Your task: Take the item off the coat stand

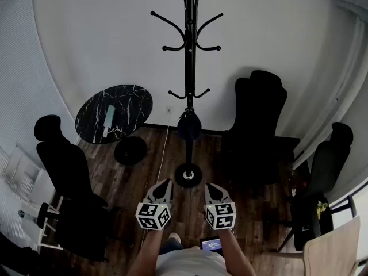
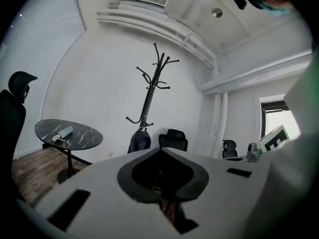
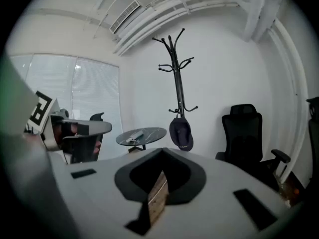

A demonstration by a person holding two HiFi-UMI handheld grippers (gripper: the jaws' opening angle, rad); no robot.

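A dark wooden plank floor (image 1: 241, 211) runs to a plain white wall (image 1: 103, 39), with pale window blinds (image 1: 20, 68) along the left side. At the middle of the far wall stands the black metal coat stand (image 1: 188, 50) on a round base. The dark cap (image 1: 188, 125) hangs low on its pole, under the lowest hooks and clear of the floor.

Left of the stand is a round black marble-topped table (image 1: 129, 99) carrying a pale rolled object (image 1: 110, 117). A black high-backed office chair (image 1: 260, 114) sits just right of the stand. A black swivel chair (image 1: 63, 160) is at near left and a third black chair (image 1: 328, 160) at the right edge. A thin white cable (image 1: 165, 145) lies on the boards between the grippers and the stand's base.

The left gripper (image 1: 166, 183) and right gripper (image 1: 211, 186) are side by side at near centre, well short of the stand. Both have their jaws clenched together on nothing.
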